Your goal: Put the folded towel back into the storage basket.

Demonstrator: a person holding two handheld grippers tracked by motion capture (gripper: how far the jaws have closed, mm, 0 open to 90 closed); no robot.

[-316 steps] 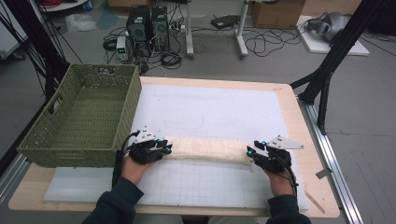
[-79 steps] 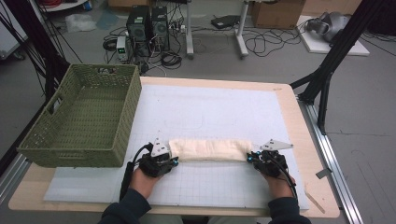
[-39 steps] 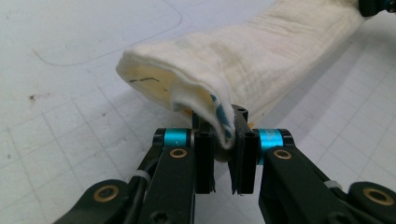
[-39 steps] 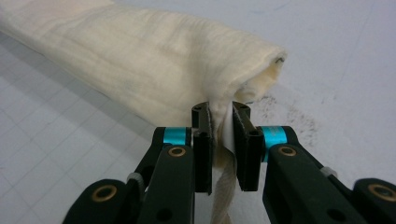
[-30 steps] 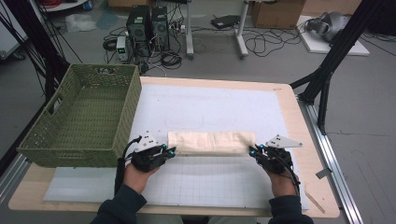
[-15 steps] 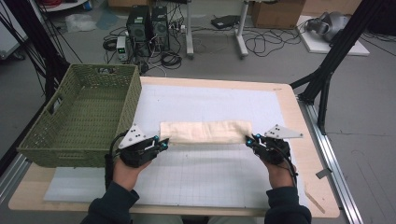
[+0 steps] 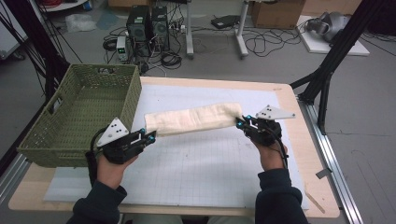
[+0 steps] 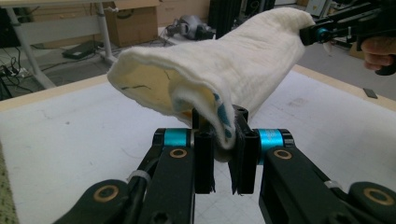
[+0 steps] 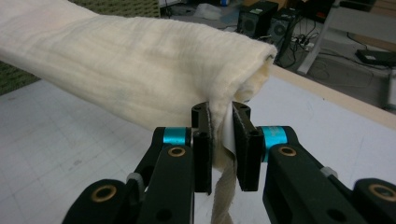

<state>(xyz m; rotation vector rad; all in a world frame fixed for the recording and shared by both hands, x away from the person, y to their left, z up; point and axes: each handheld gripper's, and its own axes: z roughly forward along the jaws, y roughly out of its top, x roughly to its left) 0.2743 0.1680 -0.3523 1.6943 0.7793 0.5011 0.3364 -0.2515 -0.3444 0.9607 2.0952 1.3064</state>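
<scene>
Both jaws pinch the folded cream towel (image 7: 194,119): the left gripper (image 7: 150,136) clamps its left end, the right gripper (image 7: 240,123) its right end. It hangs lengthwise across the white mat (image 7: 196,163), beside the green basket (image 7: 74,116).

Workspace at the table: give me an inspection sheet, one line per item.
Surface: white gridded mat on a wooden table.
Job's things: folded cream towel held off the mat, stretched between both grippers; green wicker basket at the table's left, nothing seen inside it.
Clutter: nothing seen on the mat.
Grippers: left gripper shut on one end of the towel; right gripper shut on the other end.
Cables: a black cable trails from the left gripper; loose cables on the floor beyond the table.
Surroundings: computer towers, cardboard box, black frame legs.
</scene>
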